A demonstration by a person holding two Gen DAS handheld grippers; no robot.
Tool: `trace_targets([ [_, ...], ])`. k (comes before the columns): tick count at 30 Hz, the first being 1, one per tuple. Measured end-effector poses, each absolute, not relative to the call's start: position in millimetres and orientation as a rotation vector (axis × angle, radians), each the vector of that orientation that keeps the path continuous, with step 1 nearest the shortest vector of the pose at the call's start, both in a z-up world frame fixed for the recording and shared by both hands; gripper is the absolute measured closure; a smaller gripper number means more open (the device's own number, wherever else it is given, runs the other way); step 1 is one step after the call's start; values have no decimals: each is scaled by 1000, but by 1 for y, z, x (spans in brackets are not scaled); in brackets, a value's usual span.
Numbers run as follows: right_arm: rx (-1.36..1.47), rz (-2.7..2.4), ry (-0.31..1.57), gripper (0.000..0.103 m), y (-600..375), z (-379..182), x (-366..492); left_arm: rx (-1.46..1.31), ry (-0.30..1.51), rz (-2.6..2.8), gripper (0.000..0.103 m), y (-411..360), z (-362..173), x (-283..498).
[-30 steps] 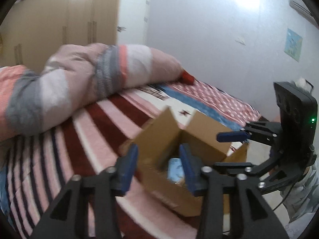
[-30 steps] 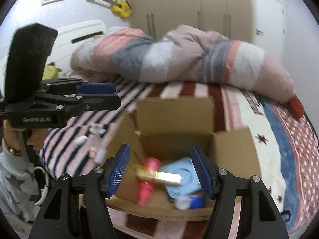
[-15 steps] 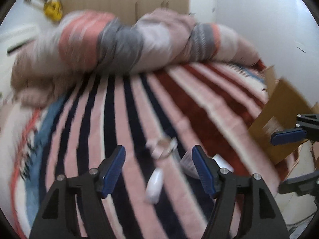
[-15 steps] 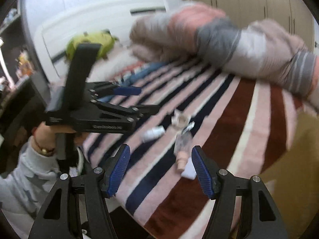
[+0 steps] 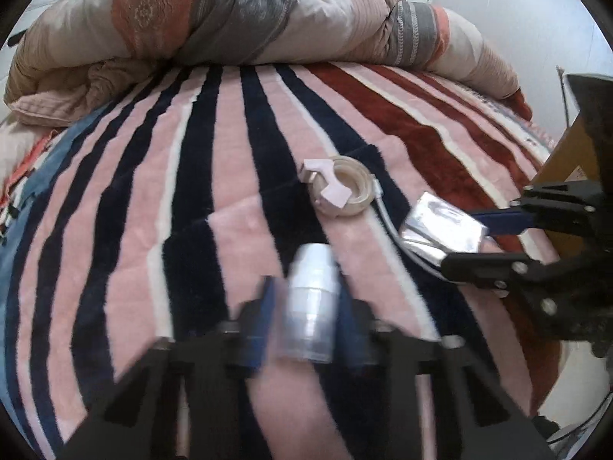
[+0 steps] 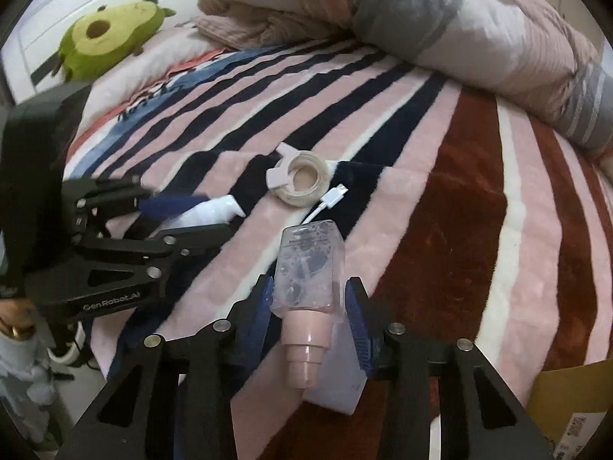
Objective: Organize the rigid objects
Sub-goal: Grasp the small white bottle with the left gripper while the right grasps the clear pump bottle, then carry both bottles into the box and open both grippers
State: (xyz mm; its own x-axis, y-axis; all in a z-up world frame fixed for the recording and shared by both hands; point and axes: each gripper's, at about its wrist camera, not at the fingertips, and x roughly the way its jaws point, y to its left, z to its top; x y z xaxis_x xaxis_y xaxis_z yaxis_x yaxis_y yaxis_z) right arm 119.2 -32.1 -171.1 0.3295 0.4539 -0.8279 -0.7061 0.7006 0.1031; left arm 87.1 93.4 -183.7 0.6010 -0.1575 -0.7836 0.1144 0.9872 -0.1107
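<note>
Bottles are between both sets of jaws. The left gripper (image 5: 304, 326) sits around a small white bottle (image 5: 312, 306); the picture is blurry, so I cannot tell if it squeezes. The right gripper (image 6: 309, 306) looks closed on a clear bottle (image 6: 310, 264) near the bed's (image 6: 479, 211) front edge. Both look light, hard and slippery, so grab the middle. The striped blanket is soft. A tape roll (image 6: 300, 178) lies nearby.

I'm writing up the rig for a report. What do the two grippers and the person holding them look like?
Both grippers, left and right, are matte black linkage frames with silver rivets and blue finger pads. The left's body carries white "GenRobot.AI" lettering and a tall black block on top. The person wears a pale grey sleeve and a gold bracelet.
</note>
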Motion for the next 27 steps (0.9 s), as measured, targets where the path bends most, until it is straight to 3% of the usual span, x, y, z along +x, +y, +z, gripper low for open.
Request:
trace_targets([
  [6,-287,775,911,71,-36,-152,110,-36,897,-151,81,90,-172,83],
  [14,-212,842,702,71,-81,-51,69,-10,738,-157,81,64,-79,66],
  [19,-152,767,572,71,-155,13,57,42,605,-286,81,2,2,65],
  [27,-85,555,571,71,-279,33,64,94,567,-547,81,-127,50,93],
])
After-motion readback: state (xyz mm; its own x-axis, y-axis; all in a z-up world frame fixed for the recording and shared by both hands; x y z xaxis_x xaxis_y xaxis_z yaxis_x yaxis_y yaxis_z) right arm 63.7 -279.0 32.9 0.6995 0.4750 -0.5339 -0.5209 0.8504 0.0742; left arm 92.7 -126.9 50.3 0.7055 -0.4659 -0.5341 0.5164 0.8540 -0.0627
